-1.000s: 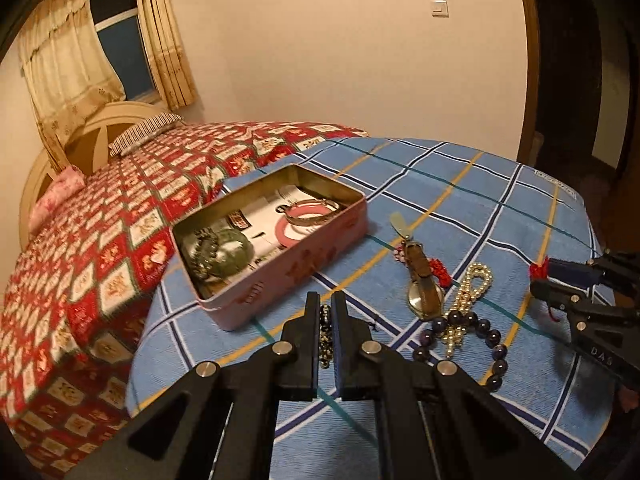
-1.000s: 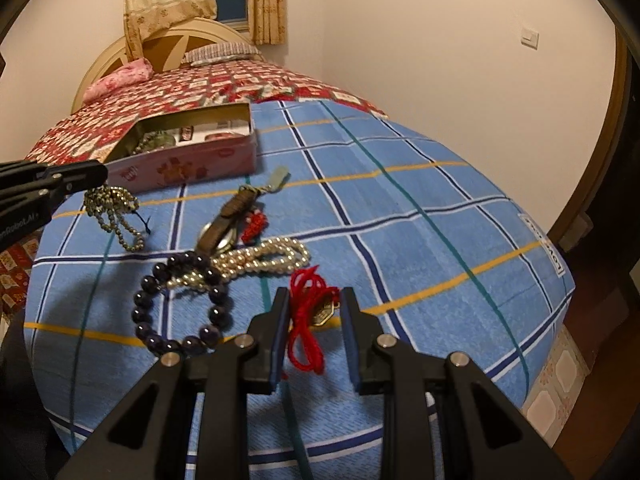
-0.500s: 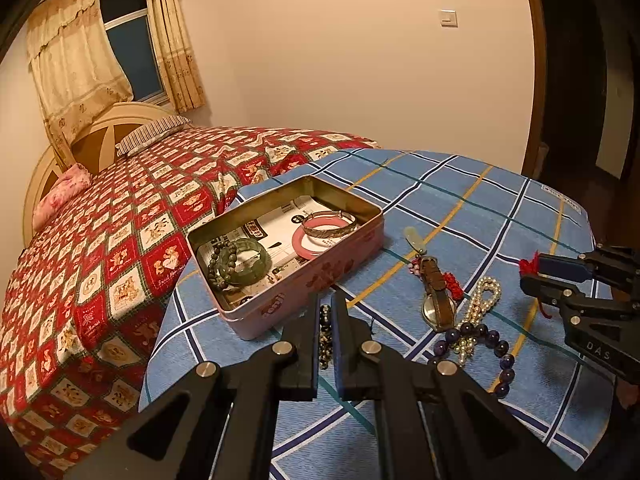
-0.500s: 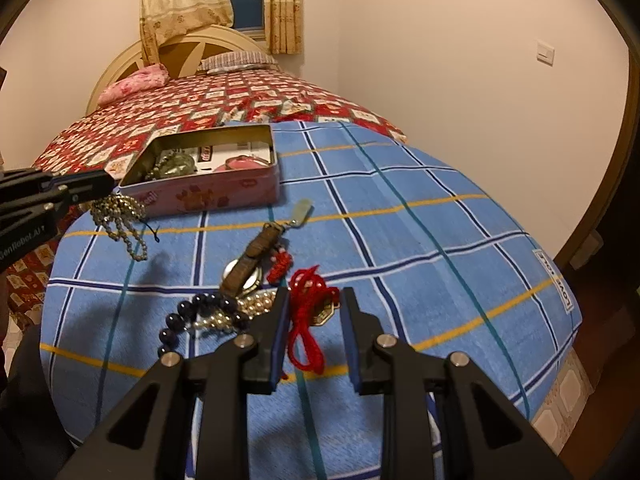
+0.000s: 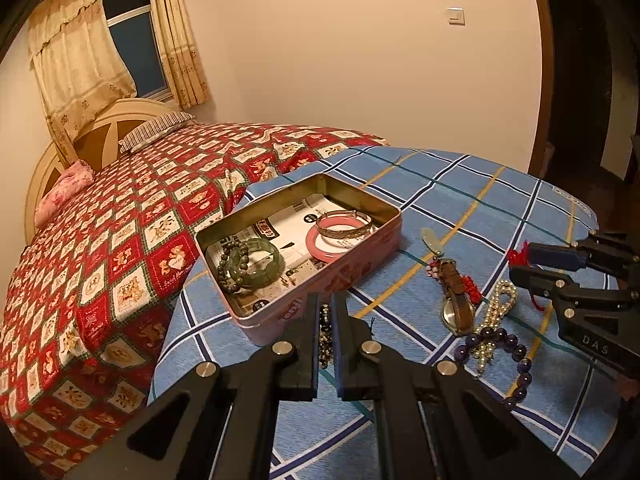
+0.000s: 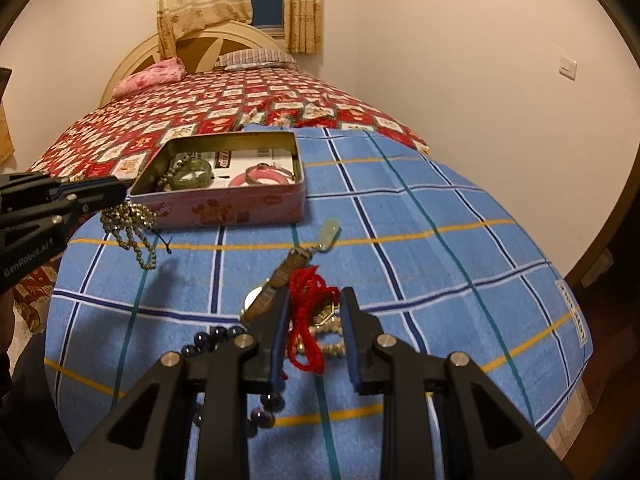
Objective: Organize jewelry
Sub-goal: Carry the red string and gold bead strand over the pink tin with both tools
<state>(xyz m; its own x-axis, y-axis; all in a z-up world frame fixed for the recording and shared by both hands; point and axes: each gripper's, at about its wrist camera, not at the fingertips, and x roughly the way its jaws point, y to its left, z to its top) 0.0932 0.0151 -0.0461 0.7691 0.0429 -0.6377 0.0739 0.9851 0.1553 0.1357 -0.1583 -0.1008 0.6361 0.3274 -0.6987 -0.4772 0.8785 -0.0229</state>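
A pink tin (image 5: 352,276) lies open on the blue checked cloth (image 5: 460,184). It holds a green bangle (image 5: 256,262), a pink bangle (image 5: 320,246) and a metal bangle (image 5: 344,224). My left gripper (image 5: 327,306) is shut on a brassy bead strand (image 5: 325,332), which dangles just before the tin's near left corner (image 6: 132,222). My right gripper (image 6: 316,302) is shut on a red cord with a gold pendant (image 6: 306,308), carried above the watch and pearls. In the left wrist view the right gripper (image 5: 520,264) comes in from the right edge.
On the cloth to the right of the tin lie a brown-strapped watch (image 5: 454,292), a pearl strand (image 5: 498,300), a dark bead bracelet (image 5: 518,356) and a pale jade pendant (image 5: 430,238). The red patterned bedspread (image 5: 120,240) stretches left toward the headboard. The cloth's far edge drops toward the wall.
My right gripper has carried the red cord up and over the pearls and watch, toward the tin. The left gripper has kept its hold on the bead strand and barely shifted.
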